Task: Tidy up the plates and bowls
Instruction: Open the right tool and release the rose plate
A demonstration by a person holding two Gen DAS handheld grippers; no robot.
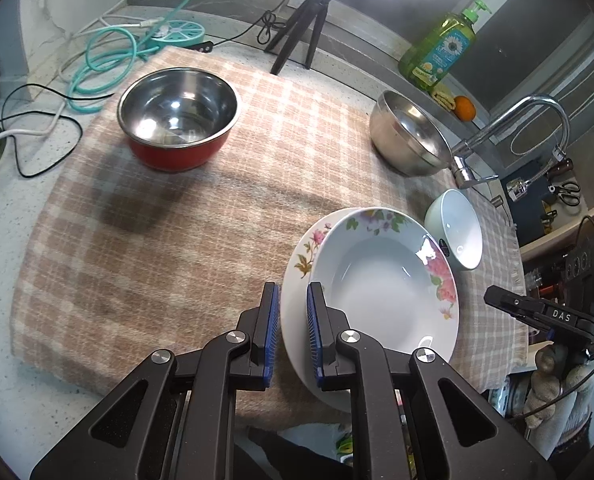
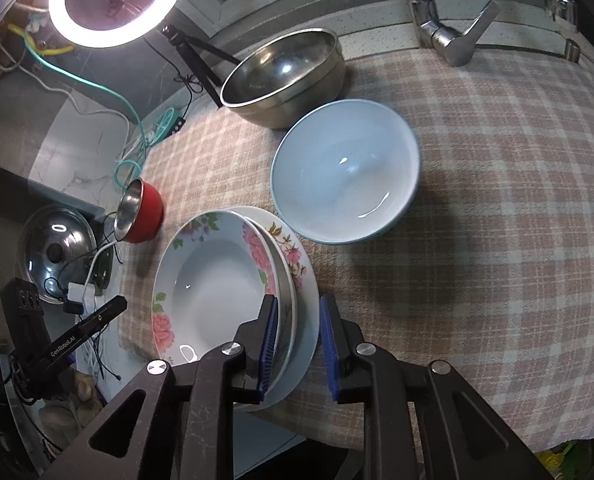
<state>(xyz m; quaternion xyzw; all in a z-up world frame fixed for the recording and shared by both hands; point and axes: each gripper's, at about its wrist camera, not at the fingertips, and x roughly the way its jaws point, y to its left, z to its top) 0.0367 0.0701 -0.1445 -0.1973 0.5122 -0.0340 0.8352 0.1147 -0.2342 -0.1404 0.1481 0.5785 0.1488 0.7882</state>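
Note:
A deep floral plate [image 1: 381,276] sits on a flat floral plate [image 1: 301,248] on the checked cloth [image 1: 157,240]. My left gripper [image 1: 293,300] is open with its fingers either side of the stack's near-left rim. My right gripper [image 2: 297,320] is open with its fingers astride the stack's rim; the deep plate [image 2: 213,284] and the flat plate [image 2: 297,264] show there. A pale blue bowl [image 2: 345,172] stands beside the stack, also in the left wrist view [image 1: 457,232]. A red-sided steel bowl [image 1: 177,116] and a steel bowl [image 1: 409,136] stand farther off.
A tap [image 1: 509,132] and a green soap bottle [image 1: 441,48] stand at the back right. A tripod [image 1: 305,28], a ring light [image 2: 117,0] and cables [image 1: 97,60] lie at the back. A pot lid [image 2: 57,248] lies left of the cloth.

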